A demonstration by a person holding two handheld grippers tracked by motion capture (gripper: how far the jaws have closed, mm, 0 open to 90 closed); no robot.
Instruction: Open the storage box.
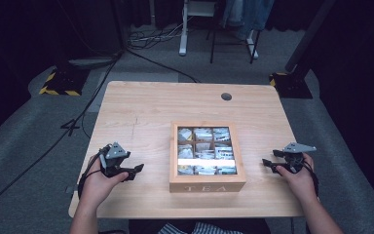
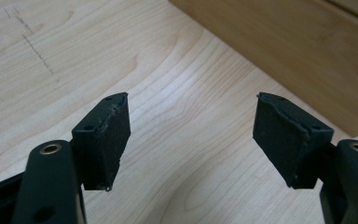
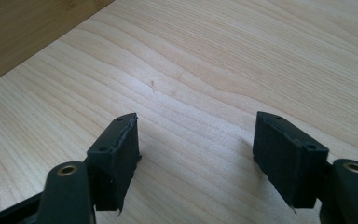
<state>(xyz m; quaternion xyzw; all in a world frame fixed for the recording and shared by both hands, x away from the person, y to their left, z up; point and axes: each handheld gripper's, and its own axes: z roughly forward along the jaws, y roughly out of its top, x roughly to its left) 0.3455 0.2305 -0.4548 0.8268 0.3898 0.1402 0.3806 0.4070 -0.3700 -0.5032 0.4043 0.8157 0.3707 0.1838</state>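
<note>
Pale matt wood table (image 1: 141,112), wooden tea box (image 1: 207,185) (glossy lid), matt black claws.

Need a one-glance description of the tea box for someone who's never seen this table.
On the light wooden table, look between the left gripper and the right gripper. The tea box is a square wooden case, "TEA" on its front, with gridded compartments of packets under a clear lid.

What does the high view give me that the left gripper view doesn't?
High view alone: the tea box whole, its glass lid shut over tea bags, the right gripper, both hands and the floor. Left gripper view alone: the left gripper close up, jaws open with nothing between them, and pencil marks on the wood. Shared: the wooden table and the box's side.
</note>
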